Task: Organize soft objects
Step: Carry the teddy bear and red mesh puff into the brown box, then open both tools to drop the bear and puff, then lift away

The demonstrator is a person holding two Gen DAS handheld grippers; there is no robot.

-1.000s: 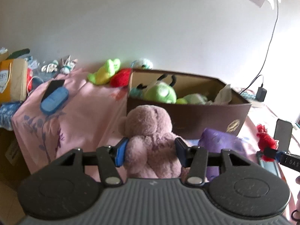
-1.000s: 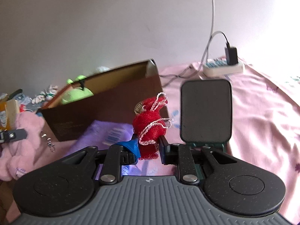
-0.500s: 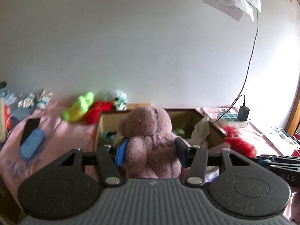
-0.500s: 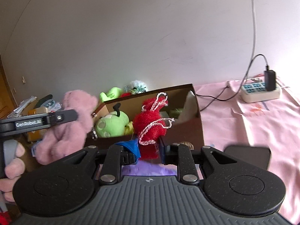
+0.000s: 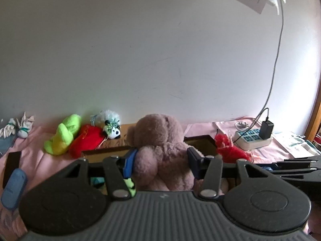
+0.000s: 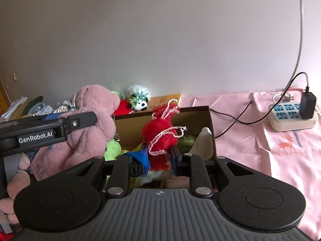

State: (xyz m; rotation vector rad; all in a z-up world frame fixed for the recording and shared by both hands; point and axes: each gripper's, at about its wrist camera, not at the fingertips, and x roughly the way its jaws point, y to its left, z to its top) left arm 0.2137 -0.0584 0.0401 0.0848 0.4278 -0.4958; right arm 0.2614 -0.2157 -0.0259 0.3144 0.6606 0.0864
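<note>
My left gripper (image 5: 160,165) is shut on a pink plush bear (image 5: 160,150), held above the open brown cardboard box (image 5: 200,139). In the right wrist view the same bear (image 6: 90,132) hangs at the left over the box (image 6: 200,118). My right gripper (image 6: 159,160) is shut on a red mesh pouf with a white cord (image 6: 160,140), also over the box. Inside the box lie a green plush (image 6: 112,150) and a white soft item (image 6: 202,142). The pouf (image 5: 228,148) shows to the right of the bear in the left wrist view.
Behind the box on the pink cloth lie a lime-green plush (image 5: 64,134), a red plush (image 5: 88,140) and a white-and-green plush (image 5: 110,124). A power strip with a charger (image 6: 291,116) sits at the right. A blue case (image 5: 13,188) lies at the left.
Both grippers have moved forward and up with their toys, from in front of the box to above its opening. The phone and the purple item have left the views.
</note>
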